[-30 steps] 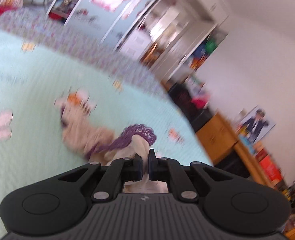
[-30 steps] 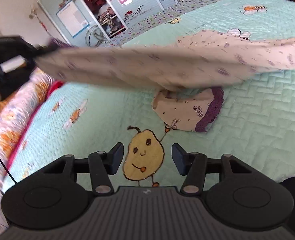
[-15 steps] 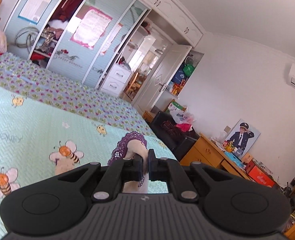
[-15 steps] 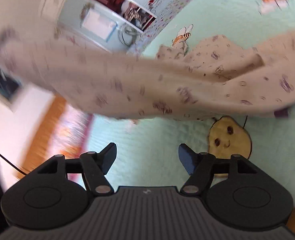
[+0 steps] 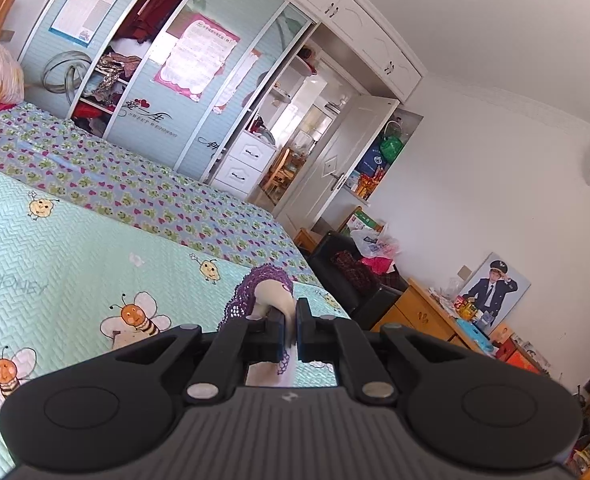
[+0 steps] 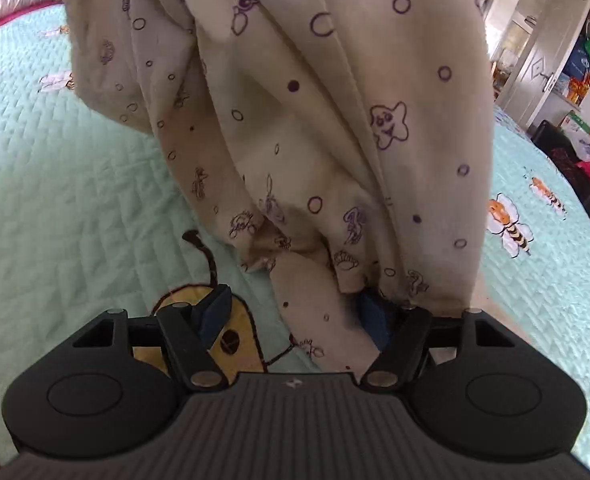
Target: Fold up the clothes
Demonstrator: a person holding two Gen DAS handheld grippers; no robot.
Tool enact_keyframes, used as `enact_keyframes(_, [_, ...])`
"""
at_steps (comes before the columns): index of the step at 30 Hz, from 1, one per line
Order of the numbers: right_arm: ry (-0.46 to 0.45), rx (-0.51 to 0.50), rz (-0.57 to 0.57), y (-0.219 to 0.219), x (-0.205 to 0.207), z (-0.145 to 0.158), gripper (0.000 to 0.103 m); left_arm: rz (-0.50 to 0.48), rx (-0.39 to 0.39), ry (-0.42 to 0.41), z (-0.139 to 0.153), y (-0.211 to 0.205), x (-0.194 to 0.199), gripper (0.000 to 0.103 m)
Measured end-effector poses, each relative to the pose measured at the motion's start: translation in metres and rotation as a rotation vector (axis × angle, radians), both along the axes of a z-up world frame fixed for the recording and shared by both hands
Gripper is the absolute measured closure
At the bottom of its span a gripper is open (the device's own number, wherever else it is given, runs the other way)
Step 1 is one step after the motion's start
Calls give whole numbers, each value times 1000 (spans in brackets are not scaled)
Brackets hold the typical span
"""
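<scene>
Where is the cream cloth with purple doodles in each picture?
Left wrist: cream garment with purple lace trim, low centre, pinched in the shut left gripper.
Right wrist: it hangs, filling the middle, over the open right gripper.
Shared landmark: mint bee-print quilt.

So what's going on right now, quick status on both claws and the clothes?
Left gripper shut on garment's purple-trimmed edge. Right gripper open, cream garment hanging between its fingers. Bedspread below, nothing blocking.

garment (image 6: 335, 120): top cut off | right claw (image 6: 295, 312): far finger seemingly cloth-covered
</scene>
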State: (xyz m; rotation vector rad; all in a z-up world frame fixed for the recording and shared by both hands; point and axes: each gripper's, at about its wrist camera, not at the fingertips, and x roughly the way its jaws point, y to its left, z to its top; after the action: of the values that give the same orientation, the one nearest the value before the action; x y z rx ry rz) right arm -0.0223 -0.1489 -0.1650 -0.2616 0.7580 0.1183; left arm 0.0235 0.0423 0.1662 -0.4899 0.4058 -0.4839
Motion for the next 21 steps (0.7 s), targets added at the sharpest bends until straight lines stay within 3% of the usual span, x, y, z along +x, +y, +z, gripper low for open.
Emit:
enact_keyframes(2, [17,39,-24,-7,-2,2,56,16,11,1,2,1,6,98])
enact_keyframes(4, [34,77,-47,-15,-4,3,90,29,12,8,2,6,14,98])
enact_keyframes(5, [43,96,-59,-18,-5,4,96,34,13,12,2,8,17,98])
enact_keyframes(9, [17,328,-138,-64,-42,32,97,51,9,30,-4,19,23,98])
enact_keyframes(12, [-116,489,-153,-102,-83,74,97,56,8,44,-11,24,22,98])
enact_keyframes(18, [-430,499,-295,-169,-110,163,99,60,-20,74,-9,29,24,98])
enact_keyframes(21, [-438,482,-296,-186,-104,174,99,62,3,60,7,26,29,98])
